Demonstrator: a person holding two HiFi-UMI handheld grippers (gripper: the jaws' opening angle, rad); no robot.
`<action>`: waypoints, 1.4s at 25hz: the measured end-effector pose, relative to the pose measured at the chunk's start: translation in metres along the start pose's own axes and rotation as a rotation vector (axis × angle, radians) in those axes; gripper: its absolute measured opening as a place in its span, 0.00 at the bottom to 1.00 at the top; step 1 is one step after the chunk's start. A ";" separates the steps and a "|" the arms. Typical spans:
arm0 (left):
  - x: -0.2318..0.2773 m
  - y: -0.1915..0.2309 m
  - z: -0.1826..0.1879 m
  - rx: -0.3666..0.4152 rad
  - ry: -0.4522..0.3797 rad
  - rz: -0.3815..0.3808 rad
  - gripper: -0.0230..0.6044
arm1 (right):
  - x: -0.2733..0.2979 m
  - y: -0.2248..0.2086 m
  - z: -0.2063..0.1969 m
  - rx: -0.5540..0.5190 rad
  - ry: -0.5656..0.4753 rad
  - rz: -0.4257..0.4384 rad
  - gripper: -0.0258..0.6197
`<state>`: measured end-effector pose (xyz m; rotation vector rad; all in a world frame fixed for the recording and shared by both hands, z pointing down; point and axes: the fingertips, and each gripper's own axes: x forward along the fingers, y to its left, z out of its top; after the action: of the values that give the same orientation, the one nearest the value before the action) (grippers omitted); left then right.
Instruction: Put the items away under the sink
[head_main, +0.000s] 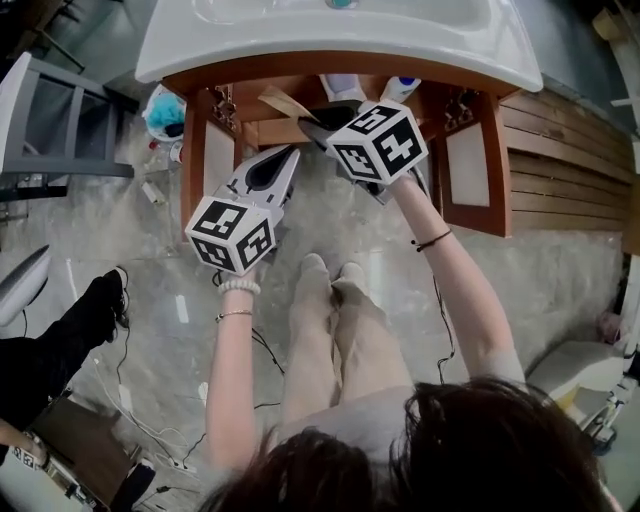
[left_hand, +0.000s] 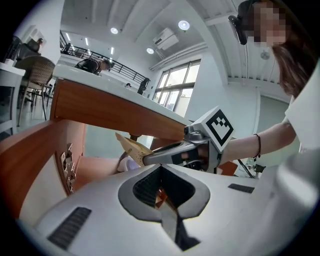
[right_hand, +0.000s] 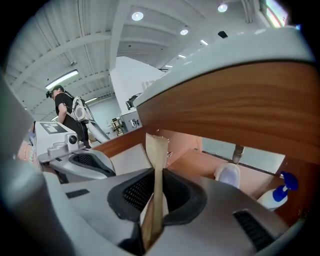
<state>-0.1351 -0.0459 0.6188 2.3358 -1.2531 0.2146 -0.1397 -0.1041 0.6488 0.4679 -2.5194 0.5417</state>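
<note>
The right gripper (head_main: 318, 128) clamps its jaws on a paper packet (right_hand: 156, 165), edge-on toward the cabinet (head_main: 340, 68) at twelve o'clock, probably to slide it inside; the left gripper (head_main: 284, 158) has its jaws closed, empty.

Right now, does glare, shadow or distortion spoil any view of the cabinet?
Head view: even light, sink cabinet interior shaded, edges bowed. Left gripper view: strong fisheye, black corners, bright windows. Right gripper view: same fisheye; paper packet sharp.

Cabinet shelf (right_hand: 192, 161) carries white bottle (right_hand: 229, 176) — and spray bottle (right_hand: 278, 195).
</note>
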 end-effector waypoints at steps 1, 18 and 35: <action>0.001 0.002 -0.003 0.006 0.001 -0.001 0.03 | 0.004 -0.003 -0.002 0.000 -0.002 -0.004 0.13; 0.037 0.042 -0.046 0.011 -0.072 0.007 0.03 | 0.104 -0.057 -0.021 -0.023 -0.023 -0.060 0.13; 0.071 0.085 -0.081 0.052 -0.092 -0.001 0.03 | 0.183 -0.102 -0.017 -0.150 0.003 -0.147 0.13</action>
<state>-0.1579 -0.0995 0.7429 2.4152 -1.3041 0.1416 -0.2375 -0.2244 0.7914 0.5890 -2.4760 0.2957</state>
